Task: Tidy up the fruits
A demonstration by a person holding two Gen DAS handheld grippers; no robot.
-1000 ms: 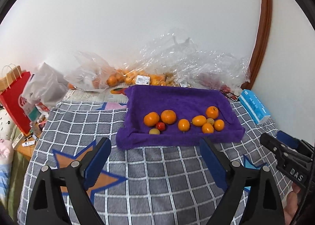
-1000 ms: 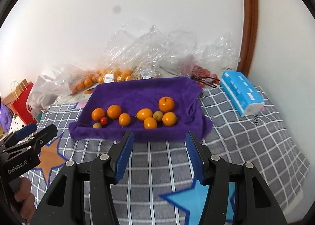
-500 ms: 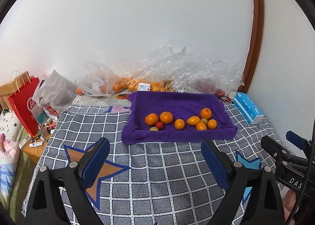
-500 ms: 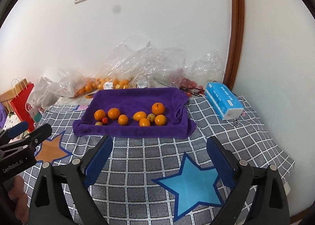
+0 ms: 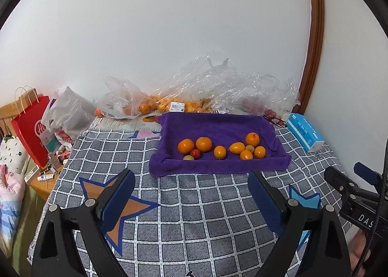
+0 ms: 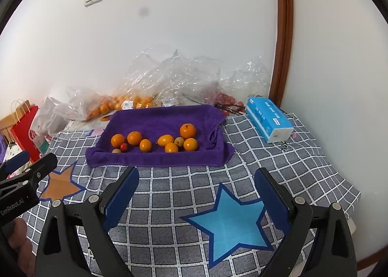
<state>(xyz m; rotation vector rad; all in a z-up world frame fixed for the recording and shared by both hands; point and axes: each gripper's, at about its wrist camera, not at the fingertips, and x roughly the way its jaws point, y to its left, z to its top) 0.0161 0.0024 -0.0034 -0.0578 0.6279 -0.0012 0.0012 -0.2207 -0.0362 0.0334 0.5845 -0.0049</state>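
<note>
Both the left gripper [image 5: 191, 194] and the right gripper [image 6: 196, 194] stand wide apart with nothing between their blue pads, over the grey checked blanket [image 6: 169, 204]; the oranges [image 6: 167, 140], a small red fruit [image 6: 124, 146] and two yellowish ones lie on the purple towel [image 6: 157, 119] ahead of the fingertips, apart from them, bare blanket between. Beyond the towel, crumpled clear plastic bags [image 5: 218, 87] with more oranges lean at the wall; a blue tissue pack [image 6: 268, 119] lies right of the right fingers, and a red paper bag [image 5: 30, 129] stands far left of the left fingers.

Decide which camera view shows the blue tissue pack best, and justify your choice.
The right wrist view: the blue tissue pack lies whole, its top and white end clear. In the left wrist view it sits small and squeezed near the right edge.
</note>
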